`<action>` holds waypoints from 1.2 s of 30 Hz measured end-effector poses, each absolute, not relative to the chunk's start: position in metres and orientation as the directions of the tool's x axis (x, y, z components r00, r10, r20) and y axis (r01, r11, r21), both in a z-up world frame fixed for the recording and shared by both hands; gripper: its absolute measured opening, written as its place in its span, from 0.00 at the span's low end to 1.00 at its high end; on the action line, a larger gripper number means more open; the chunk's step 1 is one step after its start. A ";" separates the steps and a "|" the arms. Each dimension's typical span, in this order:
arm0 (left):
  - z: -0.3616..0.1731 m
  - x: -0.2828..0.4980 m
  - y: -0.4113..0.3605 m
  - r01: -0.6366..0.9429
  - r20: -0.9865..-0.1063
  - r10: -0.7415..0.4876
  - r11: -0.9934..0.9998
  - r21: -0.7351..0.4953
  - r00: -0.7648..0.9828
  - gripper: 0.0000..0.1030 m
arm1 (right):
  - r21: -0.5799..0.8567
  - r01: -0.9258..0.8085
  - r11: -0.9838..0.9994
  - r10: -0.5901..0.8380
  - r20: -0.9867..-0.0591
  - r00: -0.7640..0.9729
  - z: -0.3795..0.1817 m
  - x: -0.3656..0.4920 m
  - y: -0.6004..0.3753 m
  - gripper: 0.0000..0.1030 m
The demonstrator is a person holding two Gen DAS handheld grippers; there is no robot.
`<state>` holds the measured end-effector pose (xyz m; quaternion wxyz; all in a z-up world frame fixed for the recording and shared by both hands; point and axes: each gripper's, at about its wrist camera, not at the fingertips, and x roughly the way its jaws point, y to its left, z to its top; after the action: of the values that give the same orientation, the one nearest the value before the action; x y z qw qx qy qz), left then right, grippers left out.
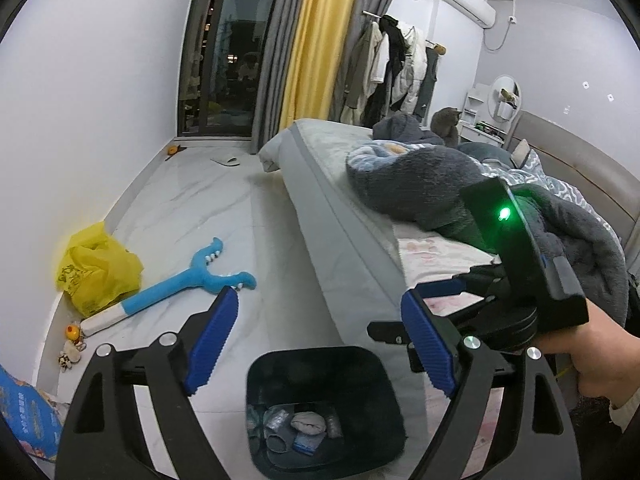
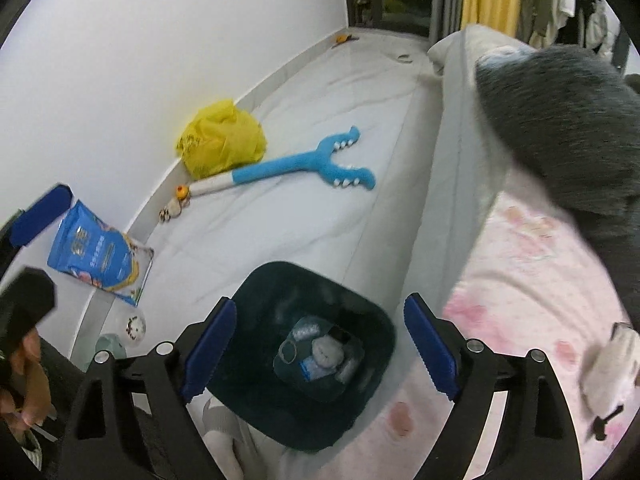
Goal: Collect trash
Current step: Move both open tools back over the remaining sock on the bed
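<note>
Both grippers are hanging above the dark bin [image 2: 376, 344], which is sitting on the floor tight against the bed's [image 1: 320, 216] edge. The right gripper [image 2: 320, 356] is standing with its jaws wide apart and nothing between them, looking almost straight down into the bin; the left gripper [image 1: 320, 344] is likewise spread and empty. Down in the bin some trash [image 2: 320, 354] is lying: crumpled plastic, a grey wad, a blue wrapper. So I judge a drop into the bin is done and the hands are looking for the next piece.

From the bin, a yellow bag [image 2: 222, 146] is slumping against the wall at about eleven o'clock, and a blue packet [image 2: 96, 250] is lying at about nine. The blue plush toy [image 2: 304, 166] at twelve looks like a toy, not rubbish. Next, I'd guess, one open gripper needs to swing to the packet or the bag, straddle it and close
</note>
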<state>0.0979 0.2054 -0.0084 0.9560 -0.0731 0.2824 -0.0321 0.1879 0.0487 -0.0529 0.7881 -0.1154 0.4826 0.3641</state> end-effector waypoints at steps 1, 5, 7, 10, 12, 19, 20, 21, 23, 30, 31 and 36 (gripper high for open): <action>-0.008 0.100 0.201 0.026 -0.536 -0.107 0.987 -0.158 0.838 0.84 | 0.173 -0.681 0.711 0.469 -0.839 0.277 -0.050 0.189 0.043 0.85; -0.007 0.107 0.186 0.050 -0.539 -0.124 0.988 -0.149 0.833 0.85 | 0.174 -0.666 0.726 0.477 -0.824 0.304 -0.044 0.193 0.023 0.85; -0.007 0.109 0.179 0.059 -0.542 -0.130 0.988 -0.146 0.831 0.85 | 0.171 -0.657 0.735 0.478 -0.816 0.323 -0.041 0.195 0.011 0.86; -0.007 0.113 0.167 0.076 -0.548 -0.143 0.987 -0.143 0.824 0.85 | 0.160 -0.647 0.746 0.482 -0.799 0.358 -0.036 0.197 -0.007 0.87; -0.007 0.115 0.160 0.087 -0.553 -0.152 0.986 -0.142 0.819 0.86 | 0.154 -0.642 0.751 0.488 -0.784 0.383 -0.031 0.199 -0.019 0.88; 0.005 0.125 0.129 0.159 -0.562 -0.196 0.981 -0.115 0.804 0.90 | 0.120 -0.645 0.755 0.503 -0.738 0.451 -0.018 0.201 -0.056 0.90; 0.008 0.127 0.125 0.168 -0.560 -0.202 0.979 -0.112 0.803 0.90 | 0.113 -0.644 0.757 0.502 -0.732 0.461 -0.018 0.201 -0.062 0.90; 0.010 0.128 0.121 0.178 -0.558 -0.210 0.978 -0.112 0.803 0.91 | 0.106 -0.643 0.759 0.501 -0.725 0.472 -0.016 0.201 -0.069 0.91; 0.013 0.131 0.115 0.188 -0.555 -0.226 0.974 -0.126 0.800 0.92 | 0.096 -0.641 0.761 0.500 -0.716 0.486 -0.014 0.202 -0.080 0.91; 0.015 0.151 0.093 0.214 -0.558 -0.272 0.962 -0.168 0.784 0.94 | 0.062 -0.622 0.780 0.491 -0.677 0.548 -0.010 0.204 -0.127 0.95; 0.015 0.154 0.090 0.216 -0.558 -0.275 0.961 -0.172 0.783 0.94 | 0.068 -0.618 0.783 0.492 -0.676 0.549 -0.011 0.207 -0.133 0.95; 0.014 0.173 0.072 0.242 -0.558 -0.314 0.949 -0.201 0.768 0.95 | 0.081 -0.598 0.797 0.487 -0.671 0.558 -0.019 0.210 -0.163 0.96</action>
<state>0.1731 0.0719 0.0143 0.9384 -0.0586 0.3064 -0.1483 0.2103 -0.1629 -0.0187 0.8793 -0.0781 0.3544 0.3085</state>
